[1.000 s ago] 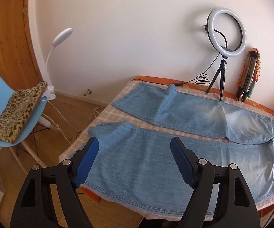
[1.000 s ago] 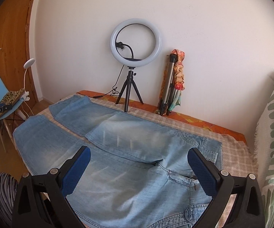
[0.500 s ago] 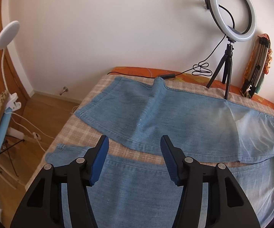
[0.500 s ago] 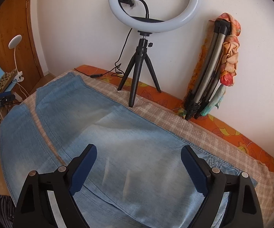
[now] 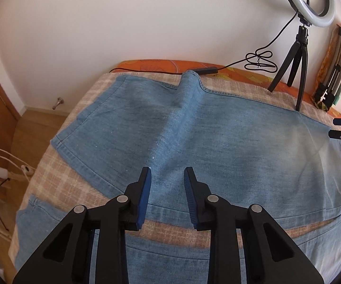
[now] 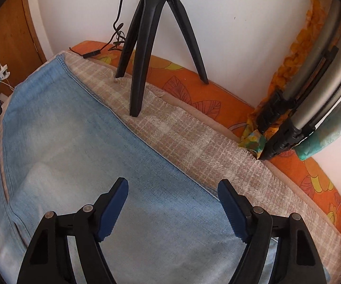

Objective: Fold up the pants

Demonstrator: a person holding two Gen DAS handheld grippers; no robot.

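Observation:
Light blue jeans [image 5: 194, 127] lie spread flat on a checked blanket [image 5: 59, 179], legs apart. My left gripper [image 5: 168, 175] hovers over the far leg near its lower seam. Its jaws are closing, with a narrow gap and no cloth pinched between them. In the right wrist view the same far leg [image 6: 87, 153] fills the lower left. My right gripper [image 6: 172, 187] hangs above the leg's far edge, jaws wide and closing, with nothing gripped. The near leg [image 5: 170, 255] shows below the left gripper.
A ring light on a black tripod [image 6: 144, 47] stands on the blanket at the far edge. A folded tripod with coloured cloth [image 6: 312, 94] leans on the wall to the right. A black cable [image 5: 253, 64] runs along the orange mattress [image 6: 217, 104]. Wooden floor lies to the left.
Both grippers have moved forward and down, from the near leg and waist towards the far leg. The left jaws have narrowed a lot; the right jaws have narrowed a little.

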